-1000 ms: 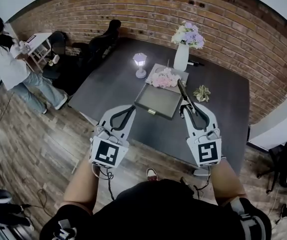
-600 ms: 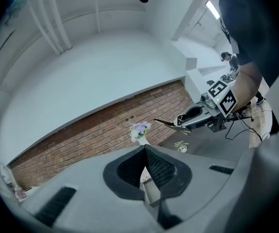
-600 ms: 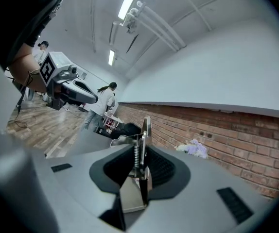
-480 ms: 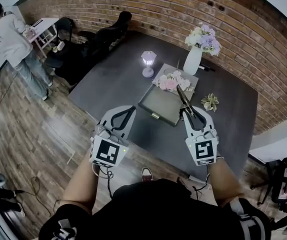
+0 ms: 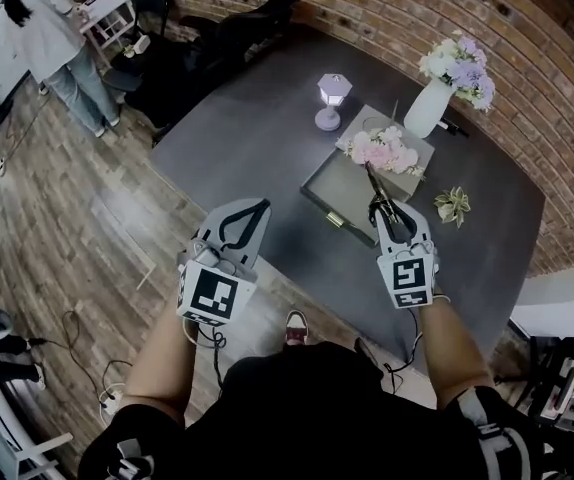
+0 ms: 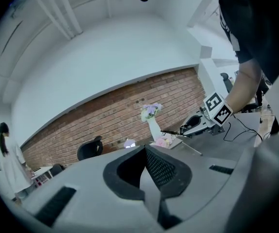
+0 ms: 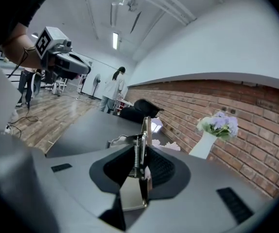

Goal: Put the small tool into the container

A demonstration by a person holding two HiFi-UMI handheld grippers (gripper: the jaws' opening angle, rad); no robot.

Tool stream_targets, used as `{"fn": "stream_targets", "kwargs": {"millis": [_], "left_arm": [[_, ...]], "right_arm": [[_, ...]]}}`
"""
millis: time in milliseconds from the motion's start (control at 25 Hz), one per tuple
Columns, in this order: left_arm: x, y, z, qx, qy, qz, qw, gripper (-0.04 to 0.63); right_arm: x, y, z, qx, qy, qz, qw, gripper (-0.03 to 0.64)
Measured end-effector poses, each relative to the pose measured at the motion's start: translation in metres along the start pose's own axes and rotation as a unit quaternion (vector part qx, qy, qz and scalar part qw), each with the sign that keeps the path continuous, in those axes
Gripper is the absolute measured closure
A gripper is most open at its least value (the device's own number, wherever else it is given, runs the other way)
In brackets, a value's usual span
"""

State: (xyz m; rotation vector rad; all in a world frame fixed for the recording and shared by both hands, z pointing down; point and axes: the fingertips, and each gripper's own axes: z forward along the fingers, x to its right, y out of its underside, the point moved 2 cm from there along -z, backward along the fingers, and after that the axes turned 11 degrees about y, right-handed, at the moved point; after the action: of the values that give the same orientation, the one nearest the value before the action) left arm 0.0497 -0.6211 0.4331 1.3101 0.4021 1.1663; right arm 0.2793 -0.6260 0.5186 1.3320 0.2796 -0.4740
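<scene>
My right gripper (image 5: 388, 220) is shut on the small tool (image 5: 377, 190), a slim metal plier-like piece with a spring (image 7: 146, 130). The tool points away from me, above the right part of the container (image 5: 339, 190), a flat dark grey tray on the dark table (image 5: 257, 138). In the right gripper view the tool stands upright between the jaws of the right gripper (image 7: 142, 154). My left gripper (image 5: 248, 214) hangs over the table's near edge, left of the tray, shut with nothing in it. The left gripper view looks past the left gripper (image 6: 146, 149) at the right gripper (image 6: 196, 125).
Pink flowers (image 5: 384, 149) lie at the tray's far end. Behind them stand a white vase with purple flowers (image 5: 433, 108) and a small lamp (image 5: 332, 101). A small plant (image 5: 454, 205) sits right of the tray. A person (image 5: 49, 38) and black chairs (image 5: 267, 13) are at the far left.
The head view has swung, so the table sits further right and lower in the frame. Both grippers keep their grip and pose; the tool stays over the tray's right side. The far person has walked away.
</scene>
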Motion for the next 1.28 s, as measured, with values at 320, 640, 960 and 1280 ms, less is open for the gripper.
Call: {"fn": "stream_targets", "kwargs": {"millis": [320, 640, 960, 1280], "left_arm": [[-0.012, 0.037, 0.001, -0.033, -0.015, -0.029, 0.9989, 0.586], [-0.012, 0.065, -0.005, -0.059, -0.027, -0.053, 0.9965, 0.586], [-0.010, 0.071, -0.004, -0.063, -0.030, -0.064, 0.9955, 0.586], [-0.010, 0.068, 0.004, -0.062, -0.018, -0.056, 0.9964, 0.586]], "right_arm": [[-0.024, 0.048, 0.056, -0.063, -0.034, -0.025, 0.997, 0.535], [-0.046, 0.075, 0.091, -0.101, -0.061, -0.055, 0.992, 0.534], [-0.059, 0.088, 0.107, -0.144, -0.096, -0.081, 0.982, 0.528], [-0.064, 0.094, 0.103, -0.156, -0.120, -0.072, 0.978, 0.515]]}}
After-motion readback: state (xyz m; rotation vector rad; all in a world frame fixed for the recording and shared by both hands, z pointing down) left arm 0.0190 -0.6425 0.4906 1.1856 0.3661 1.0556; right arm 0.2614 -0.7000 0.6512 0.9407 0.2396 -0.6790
